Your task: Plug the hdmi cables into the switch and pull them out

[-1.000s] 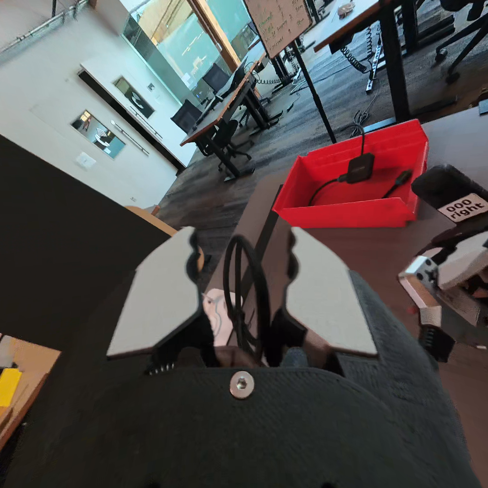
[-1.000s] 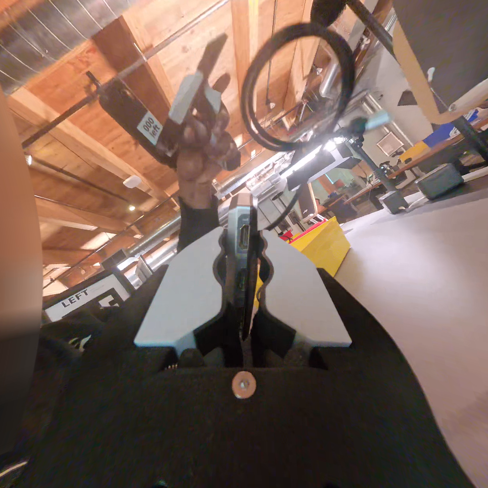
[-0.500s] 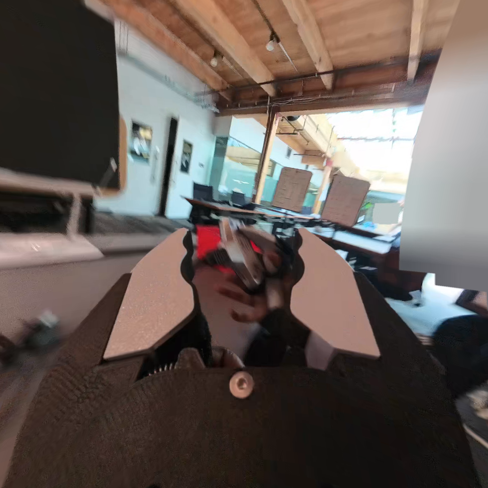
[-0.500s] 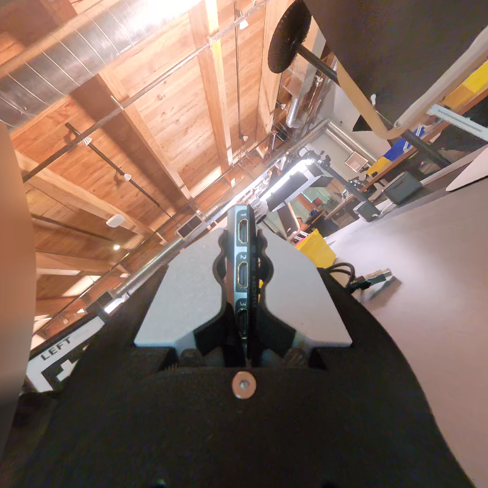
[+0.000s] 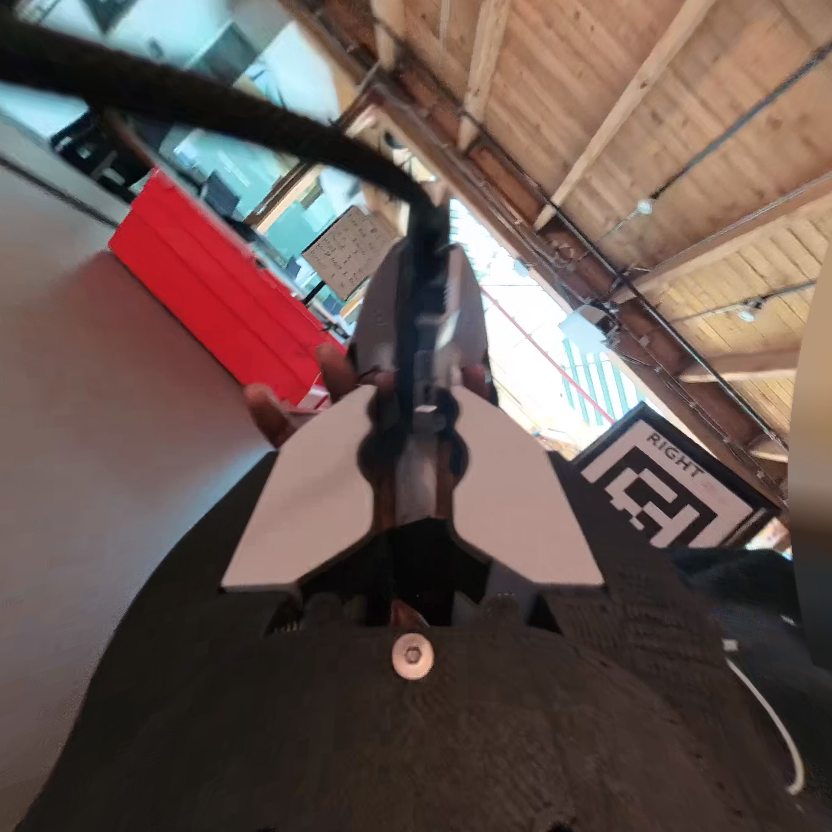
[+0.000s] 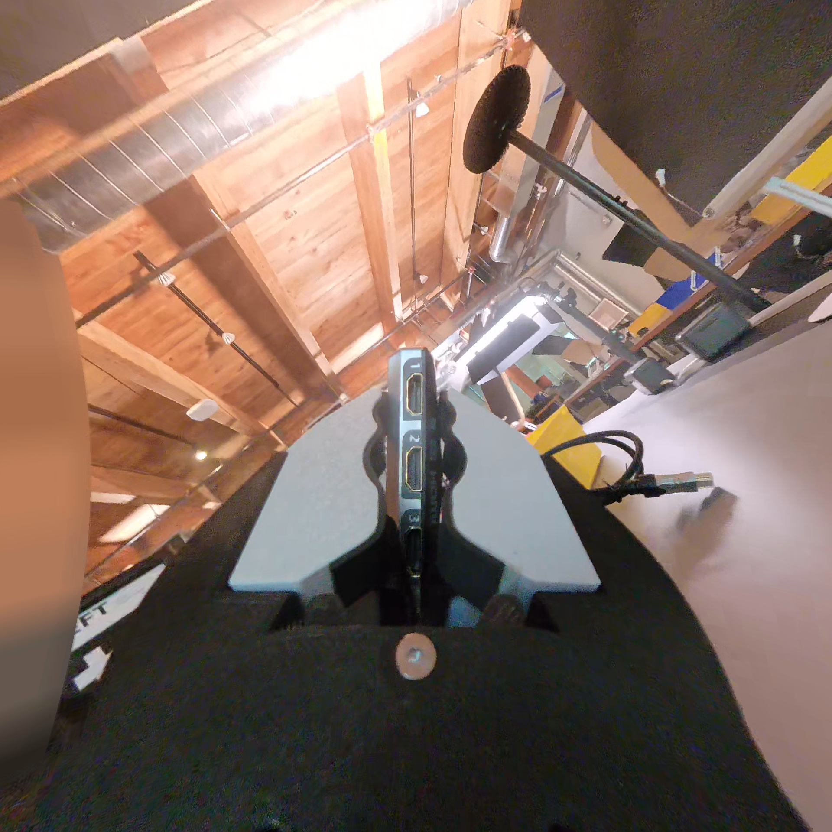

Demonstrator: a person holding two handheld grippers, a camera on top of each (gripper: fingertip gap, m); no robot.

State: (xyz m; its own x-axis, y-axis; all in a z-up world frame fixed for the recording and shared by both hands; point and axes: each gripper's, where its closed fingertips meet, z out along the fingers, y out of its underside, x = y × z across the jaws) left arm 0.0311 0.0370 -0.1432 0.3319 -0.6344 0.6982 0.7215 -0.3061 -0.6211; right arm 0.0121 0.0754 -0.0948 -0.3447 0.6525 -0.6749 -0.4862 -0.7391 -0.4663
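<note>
My right gripper (image 6: 412,396) is shut on the slim black HDMI switch (image 6: 416,432) and holds it upright. Its three ports face the camera and are all empty. A black cable (image 6: 630,454) with a silver plug (image 6: 684,479) lies loose on the grey table (image 6: 743,585) to the right. In the blurred left wrist view, my left gripper (image 5: 414,400) has its jaws narrowed, with nothing visibly gripped. It points up at the right gripper (image 5: 425,270), which a hand (image 5: 335,369) holds. A thick black cable (image 5: 225,108) arcs from that gripper's tip to the upper left.
A red bin (image 5: 216,288) stands on the table (image 5: 90,405) left of the grippers. A yellow bin (image 6: 567,436) stands behind the loose cable. Black-and-white marker tags show at the right (image 5: 653,499) and the lower left (image 6: 90,630). Both views face the wooden ceiling.
The left gripper let the coiled cable go, and it now lies on the table. The left gripper swung to look up at the right gripper and narrowed its jaws. The right gripper stays shut on the switch.
</note>
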